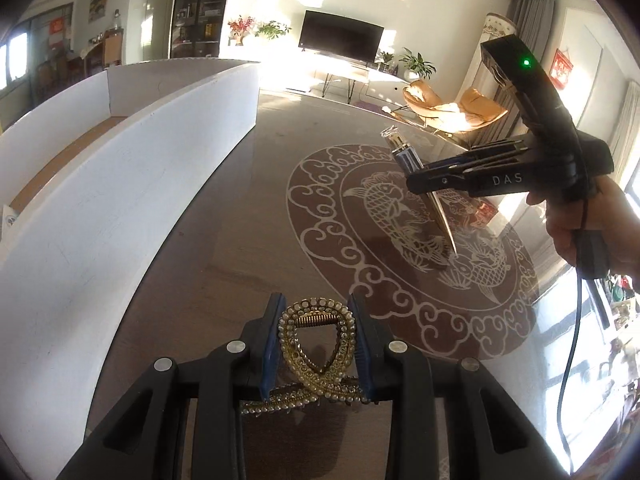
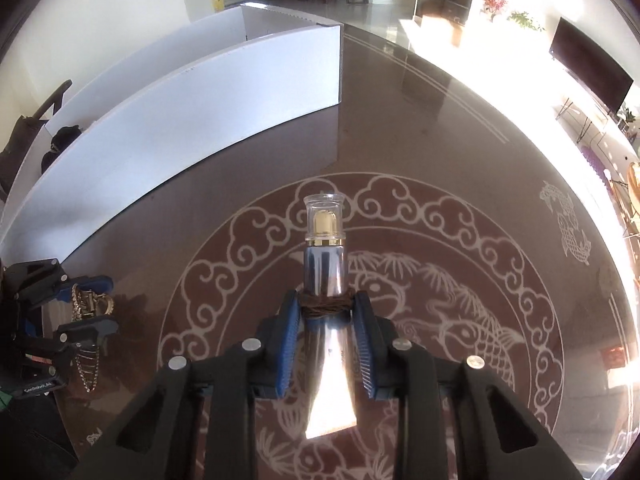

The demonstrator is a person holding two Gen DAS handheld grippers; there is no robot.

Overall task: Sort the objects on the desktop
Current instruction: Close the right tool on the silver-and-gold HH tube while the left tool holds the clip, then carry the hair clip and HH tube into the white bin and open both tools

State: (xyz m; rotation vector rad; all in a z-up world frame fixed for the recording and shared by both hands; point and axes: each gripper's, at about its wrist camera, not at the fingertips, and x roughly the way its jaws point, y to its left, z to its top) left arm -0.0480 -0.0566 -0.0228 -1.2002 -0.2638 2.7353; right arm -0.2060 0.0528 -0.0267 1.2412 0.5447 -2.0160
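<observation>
Hair claw (image 1: 318, 344), gold and pearl-studded, sits clamped between your left gripper (image 1: 318, 336) pads, just above the glass tabletop (image 1: 240, 220) beside the white divider box (image 1: 120, 184). Farther right, your right gripper (image 2: 326, 320) grasps a silver cosmetic tube (image 2: 326, 280), clear cap forward, over the carp medallion (image 2: 460, 320).

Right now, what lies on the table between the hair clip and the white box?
Nothing: in the left wrist view only bare table separates the hair clip from the white box. The right wrist view shows the same.
</observation>
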